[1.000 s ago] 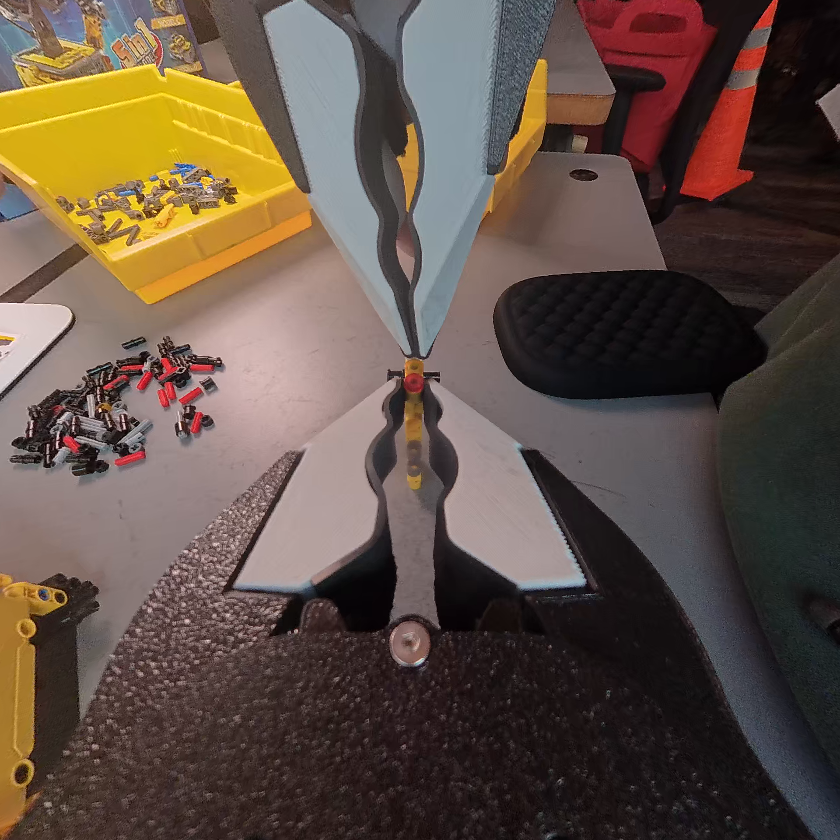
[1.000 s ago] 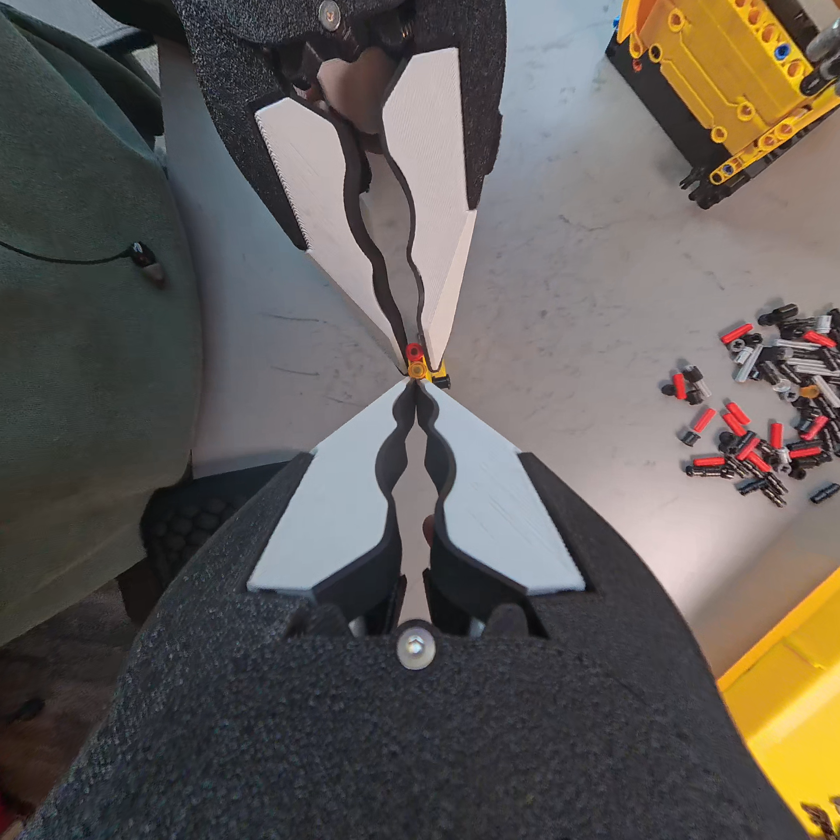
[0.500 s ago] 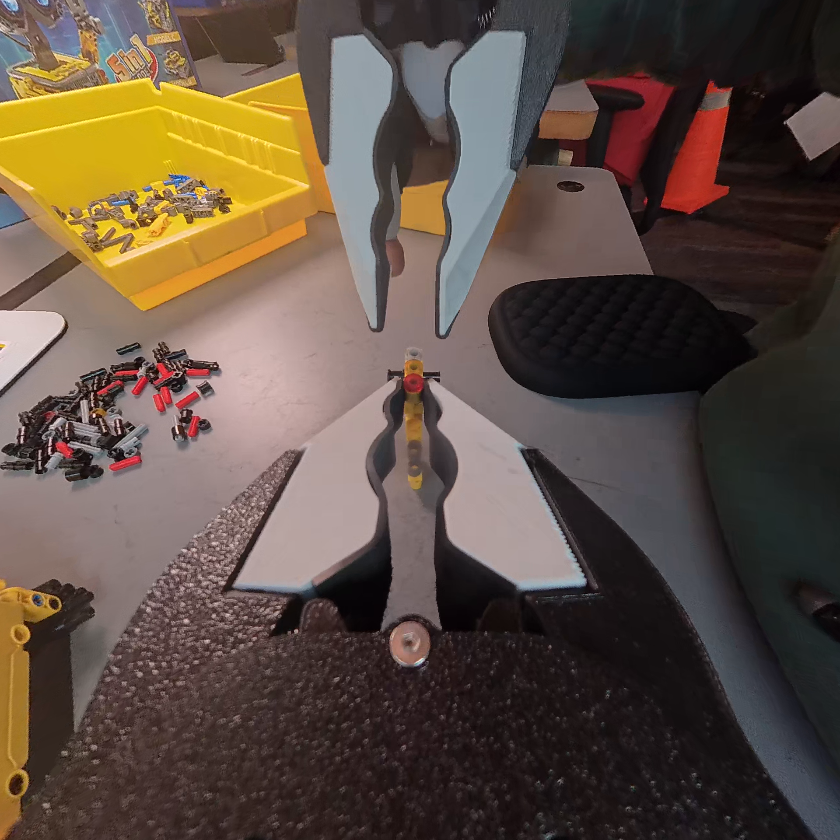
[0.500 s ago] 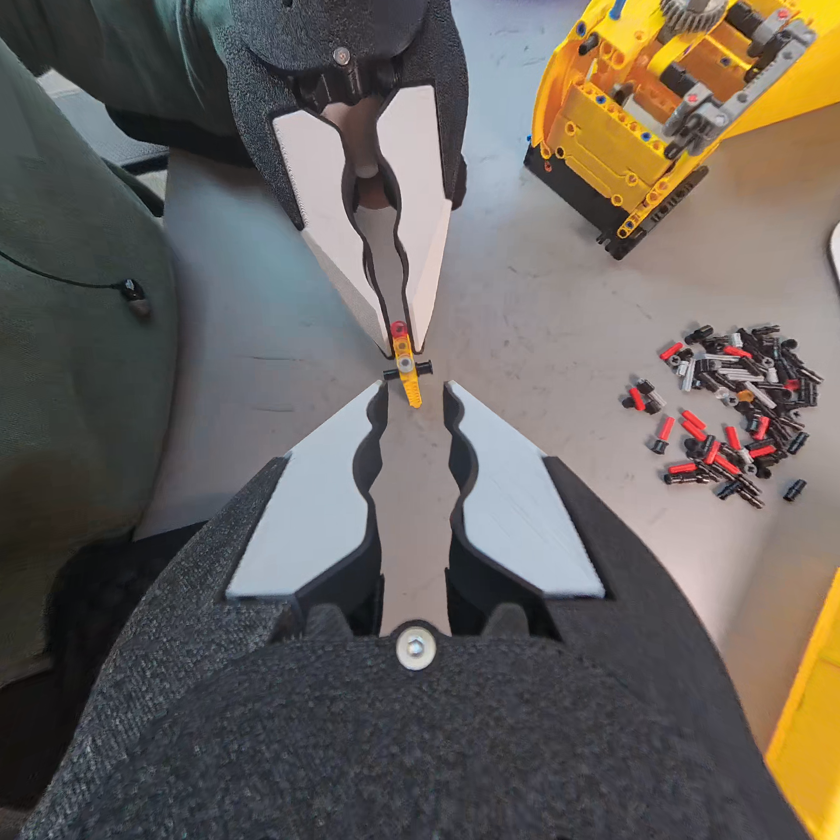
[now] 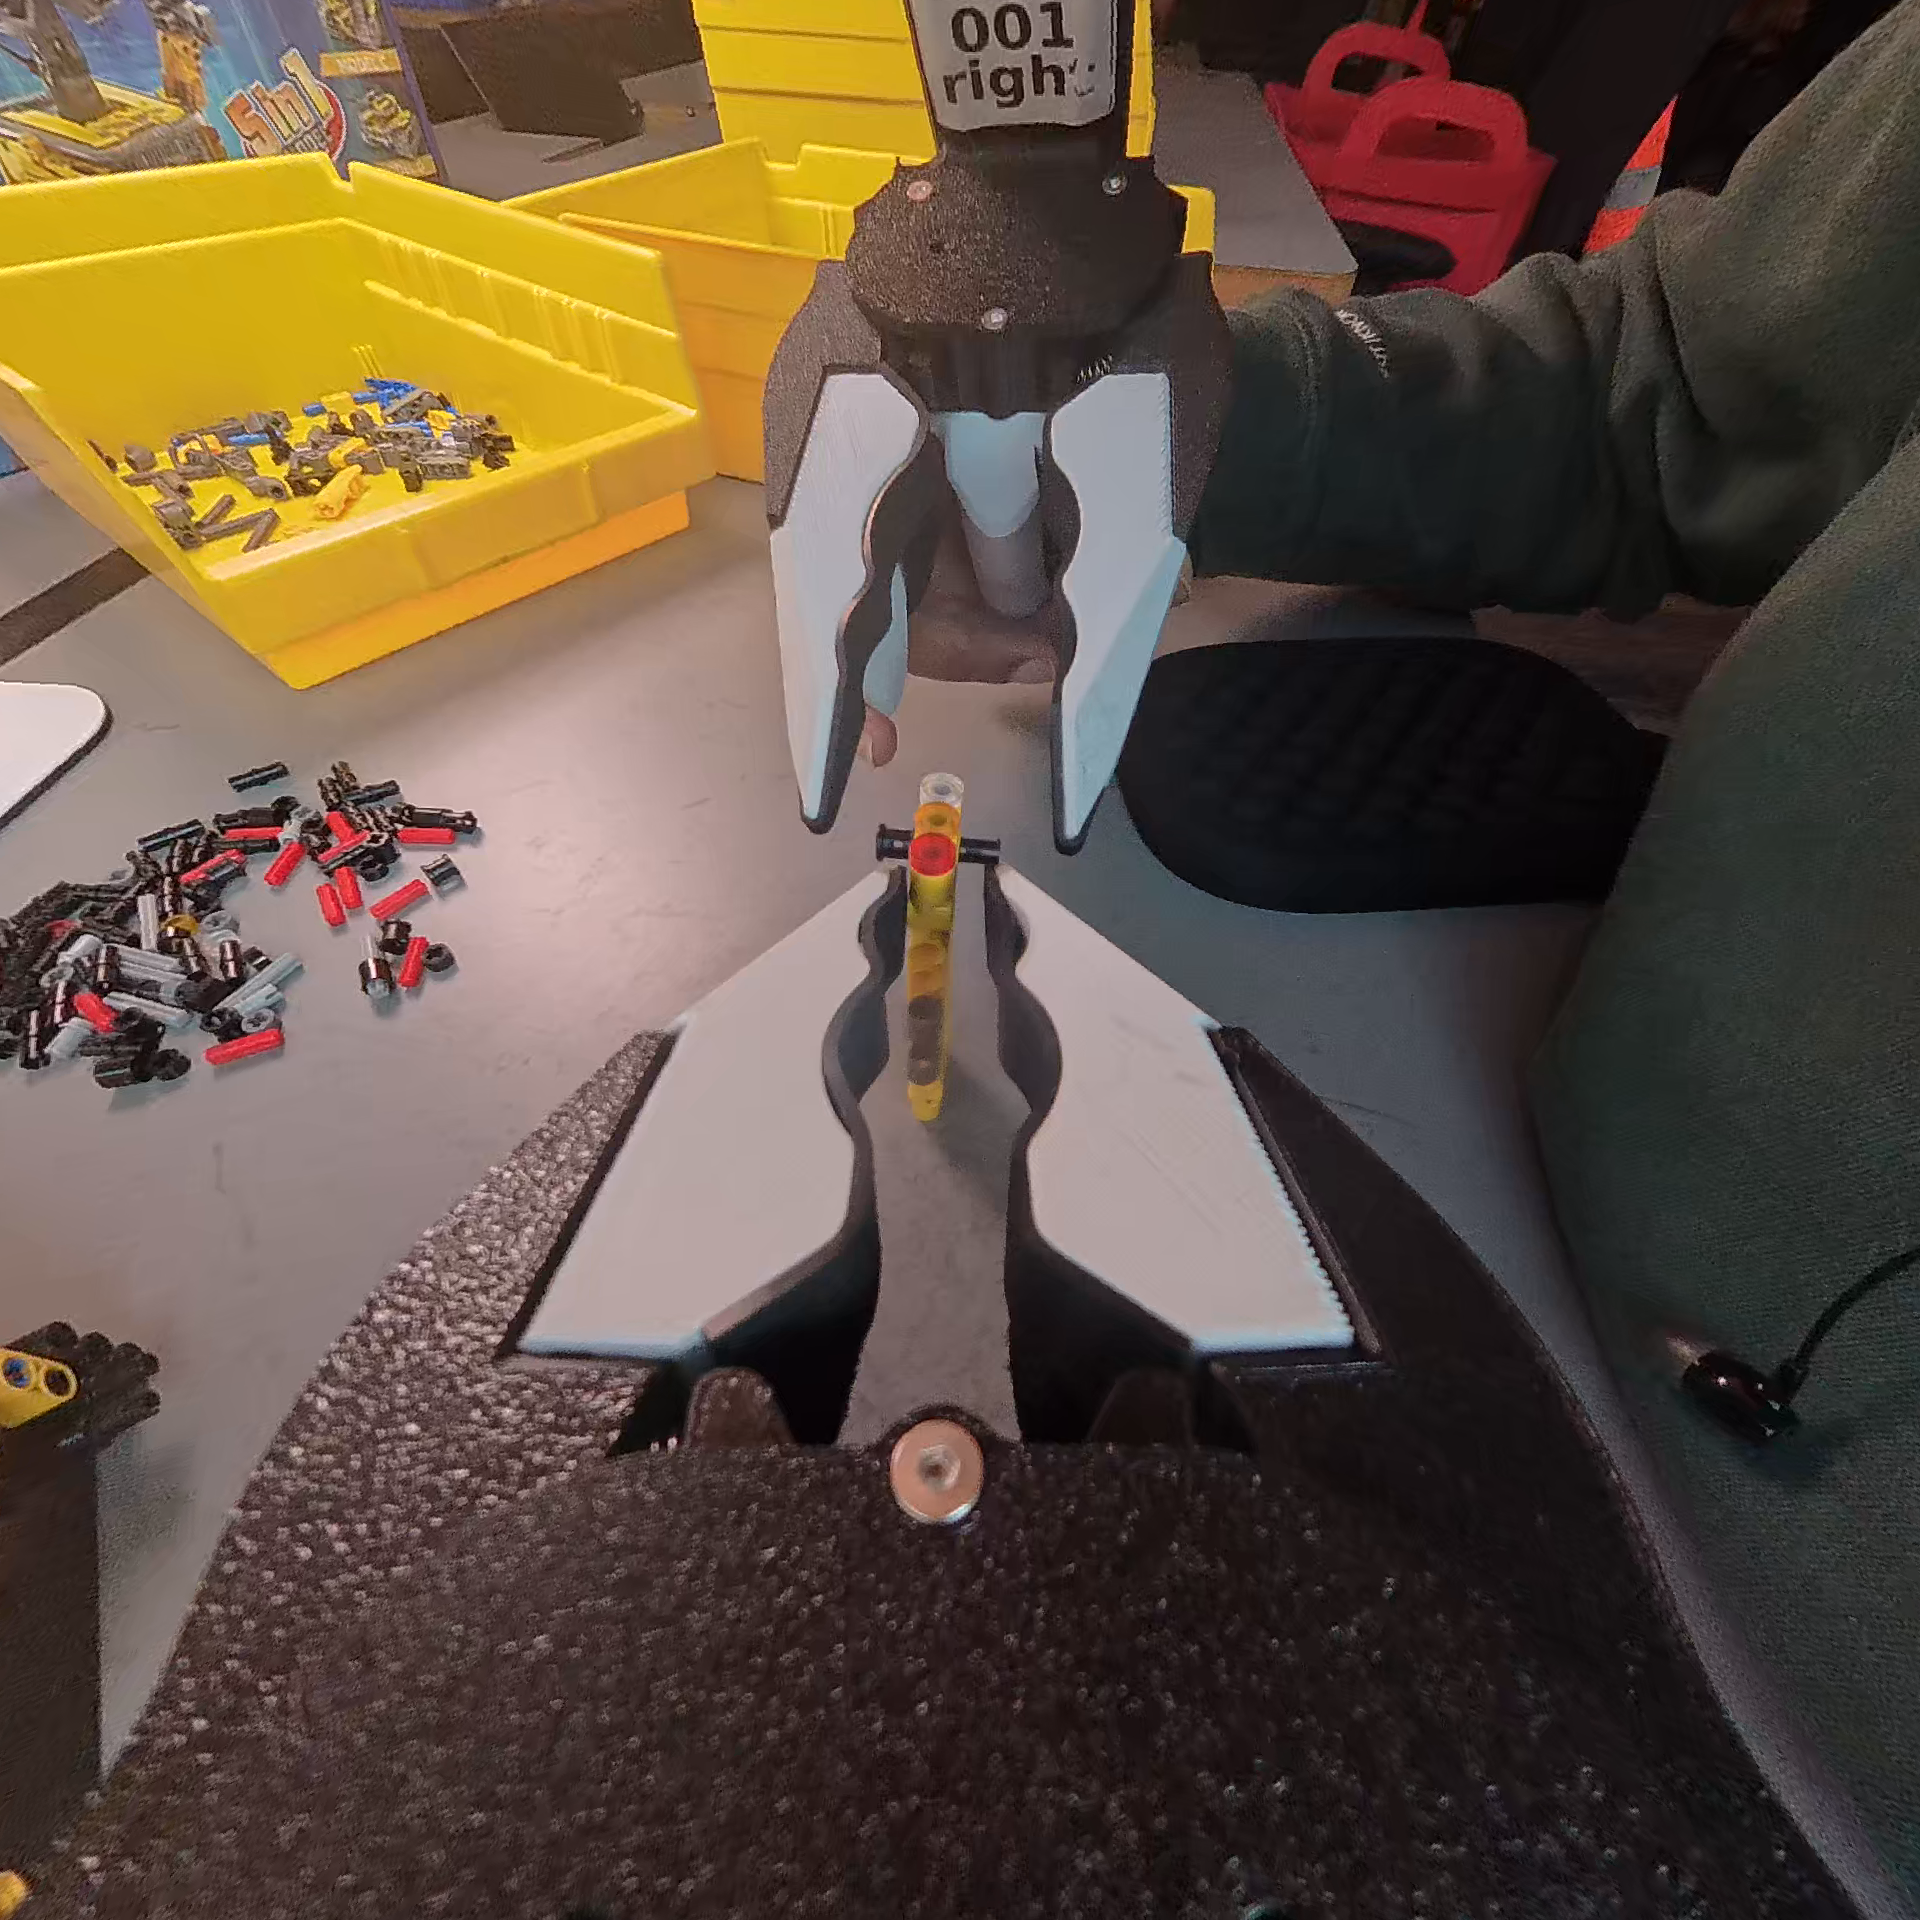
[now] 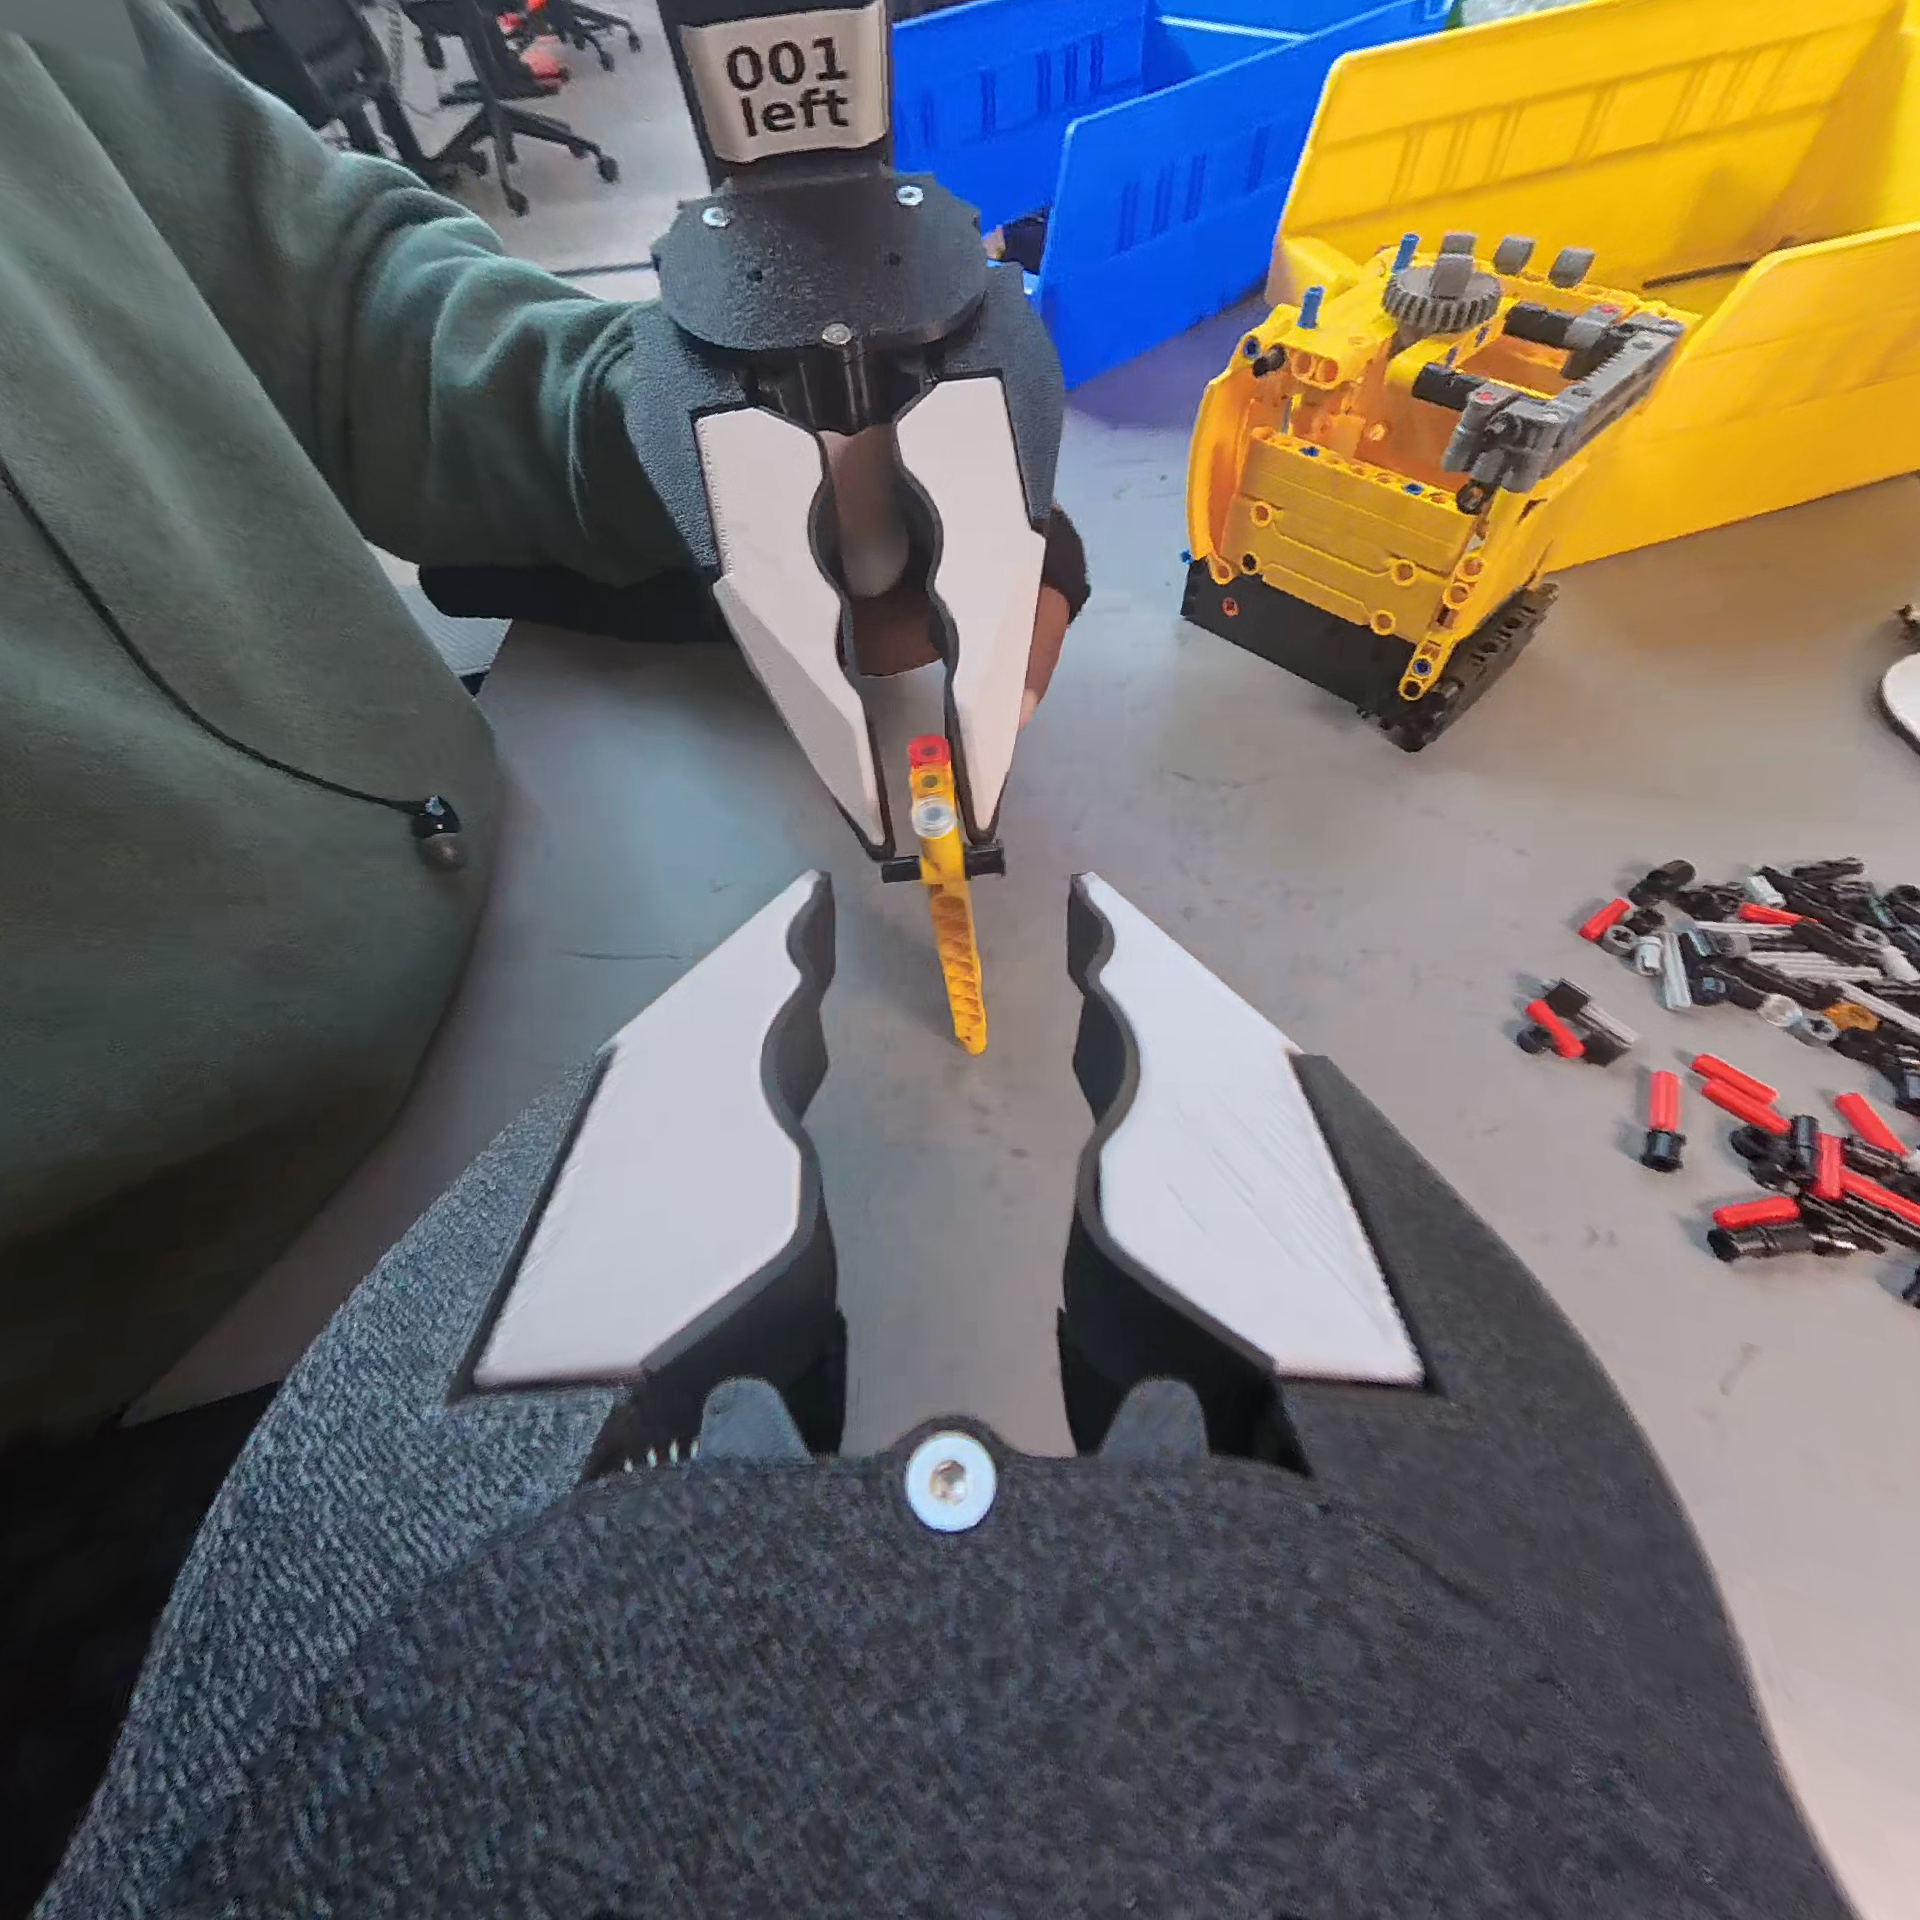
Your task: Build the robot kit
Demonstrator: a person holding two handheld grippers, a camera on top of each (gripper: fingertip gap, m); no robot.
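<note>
While the left claw (image 5: 935, 883) clamps the yellow beam (image 5: 928, 997), the right claw (image 6: 951, 883) gapes empty — keep the beam level, apparently clear of the table (image 6: 1299, 883).

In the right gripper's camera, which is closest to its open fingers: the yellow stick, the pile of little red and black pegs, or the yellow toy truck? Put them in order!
From the right gripper:
1. Yellow stick: straight ahead, hanging just past its fingertips, held by the left gripper.
2. Pile of pegs: on the table, off to the right.
3. Yellow toy truck: farthest, back right, near the yellow bin.
</note>
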